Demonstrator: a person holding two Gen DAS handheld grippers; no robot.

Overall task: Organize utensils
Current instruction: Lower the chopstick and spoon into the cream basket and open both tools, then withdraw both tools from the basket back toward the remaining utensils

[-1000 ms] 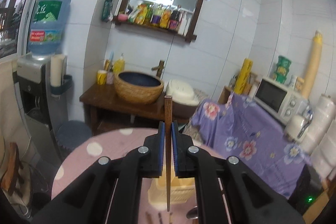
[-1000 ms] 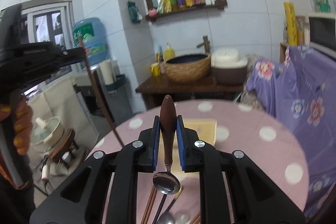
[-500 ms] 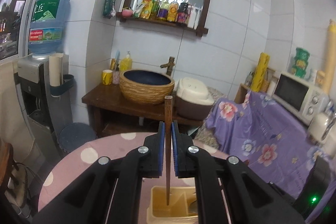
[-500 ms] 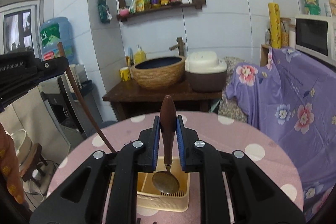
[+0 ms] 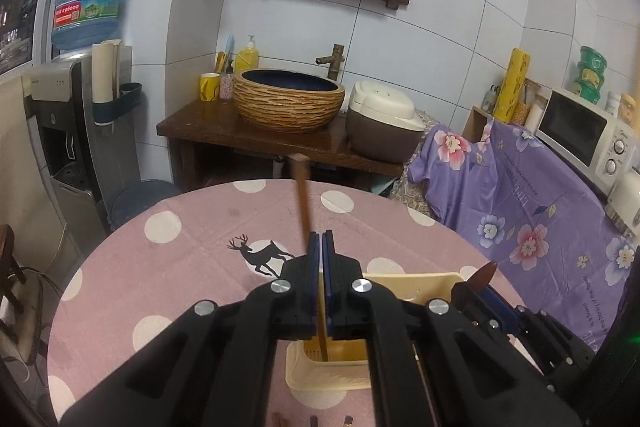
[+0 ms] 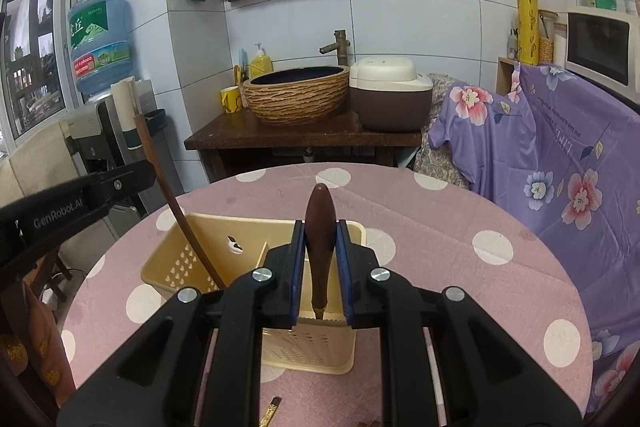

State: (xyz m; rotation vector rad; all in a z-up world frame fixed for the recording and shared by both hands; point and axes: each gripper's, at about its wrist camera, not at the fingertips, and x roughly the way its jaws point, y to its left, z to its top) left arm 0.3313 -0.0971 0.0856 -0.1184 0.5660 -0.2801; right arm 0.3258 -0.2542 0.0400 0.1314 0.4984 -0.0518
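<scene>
My left gripper (image 5: 321,239) is shut on a thin brown chopstick (image 5: 303,199). The chopstick's lower end reaches down into the cream plastic utensil basket (image 5: 404,281). In the right wrist view that chopstick (image 6: 182,225) slants into the left compartment of the basket (image 6: 172,267), held by the left gripper (image 6: 138,179). My right gripper (image 6: 319,227) is shut on a spoon's dark wooden handle (image 6: 320,263). The spoon's lower end dips into the basket's right compartment, and its bowl is hidden behind the jaws. The right gripper (image 5: 478,287) shows low on the right in the left wrist view.
The basket stands on a round table with a pink dotted cloth (image 6: 440,227). Loose chopstick ends lie at the near edge (image 5: 276,419) (image 6: 270,411). Beyond the table are a wooden stand with a woven basin (image 5: 288,99), a rice cooker (image 5: 380,123) and a water dispenser (image 5: 68,131).
Both grippers have come down over the table to the basket. The chopstick's tip and the spoon's bowl have gone into the basket, and the chopstick leans more.
</scene>
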